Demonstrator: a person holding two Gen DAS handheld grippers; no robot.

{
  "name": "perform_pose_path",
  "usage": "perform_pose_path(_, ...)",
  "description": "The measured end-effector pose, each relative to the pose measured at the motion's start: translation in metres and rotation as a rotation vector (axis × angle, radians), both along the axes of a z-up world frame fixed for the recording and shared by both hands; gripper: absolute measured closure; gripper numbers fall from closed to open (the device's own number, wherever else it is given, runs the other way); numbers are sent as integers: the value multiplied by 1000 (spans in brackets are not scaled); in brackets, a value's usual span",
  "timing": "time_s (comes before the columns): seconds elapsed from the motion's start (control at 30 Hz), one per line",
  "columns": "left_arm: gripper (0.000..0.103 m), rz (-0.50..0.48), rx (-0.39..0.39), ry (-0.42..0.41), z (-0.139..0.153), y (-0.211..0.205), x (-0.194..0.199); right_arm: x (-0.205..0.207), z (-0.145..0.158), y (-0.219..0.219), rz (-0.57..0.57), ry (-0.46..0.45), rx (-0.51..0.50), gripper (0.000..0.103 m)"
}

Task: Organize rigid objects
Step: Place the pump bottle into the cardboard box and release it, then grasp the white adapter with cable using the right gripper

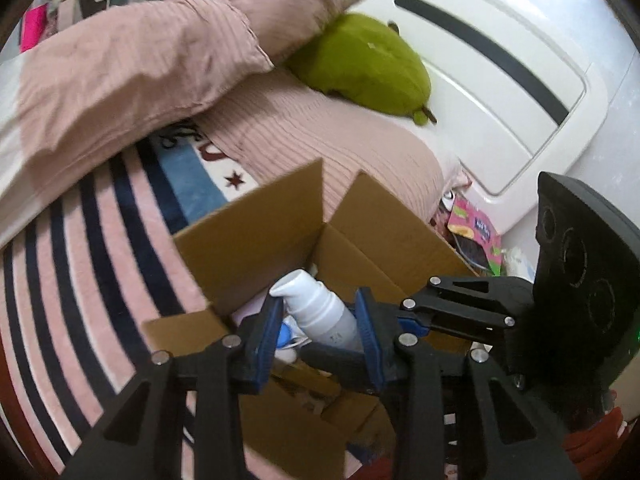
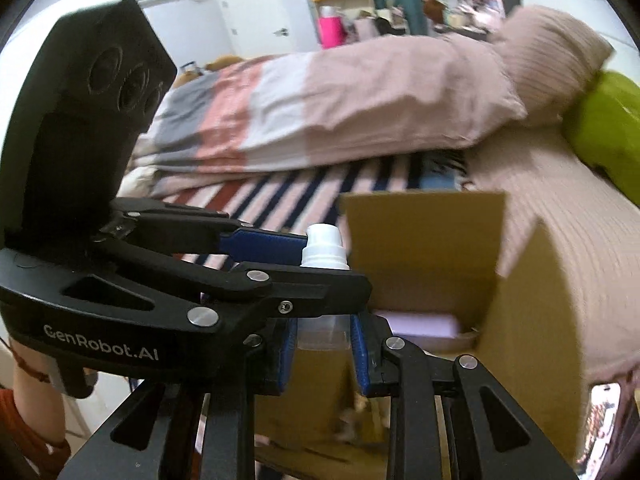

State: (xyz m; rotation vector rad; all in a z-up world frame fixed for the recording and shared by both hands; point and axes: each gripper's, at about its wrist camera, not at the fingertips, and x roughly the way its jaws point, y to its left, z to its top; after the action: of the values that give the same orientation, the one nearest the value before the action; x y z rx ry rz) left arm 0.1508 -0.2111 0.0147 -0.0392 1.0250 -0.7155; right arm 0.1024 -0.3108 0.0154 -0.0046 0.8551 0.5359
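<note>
Both grippers grip one white pump bottle (image 1: 320,312). Your left gripper (image 1: 318,330) has its jaws clamped on the body; your right gripper (image 2: 324,350) clamps the lower part, crossing beneath the left. You hold the bottle over the cardboard box (image 1: 260,236) at the bed's (image 1: 80,240) near edge, long axis pointing into the opening.

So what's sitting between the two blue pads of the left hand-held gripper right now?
A white plastic pump bottle, held over the open brown cardboard box. The left wrist view shows it between the left hand-held gripper pads.
</note>
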Motion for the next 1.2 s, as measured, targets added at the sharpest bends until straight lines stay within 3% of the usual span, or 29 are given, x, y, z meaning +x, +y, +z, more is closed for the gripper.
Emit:
perform_pose_path(0.1, 66, -12, 36, 28, -6, -17, 6, 6, -5, -9, -23, 30, -57, 83)
perform_pose_path(0.2, 49, -11, 99, -2, -4, -23, 2, 7, -9, -9, -51, 29, -161, 83)
perform_pose_path(0.33, 38, 0, 77, -18, 2, -10, -2, 4, -8, -12, -67, 1, -239, 61)
perform_pose_path(0.57, 32, 85, 51, -69, 17, 45, -15, -6, 4, 5, -31, -1, -194, 61)
perform_pose_path(0.73, 30, 200, 56, -131, 24, 114, -35, -25, 23, 56, 89, -55, -132, 61)
perform_pose_path(0.87, 29, 299, 63, -141, 11, 178, -51, -44, 26, 108, 201, -62, -93, 61)
perform_pose_path(1.03, 29, 389, 65, -132, -22, 238, -71, -55, -9, 164, 285, 10, -100, 60)
perform_pose_path(1.2, 29, 410, 68, -102, -58, 267, -87, -52, -84, 186, 225, 72, -231, 61)
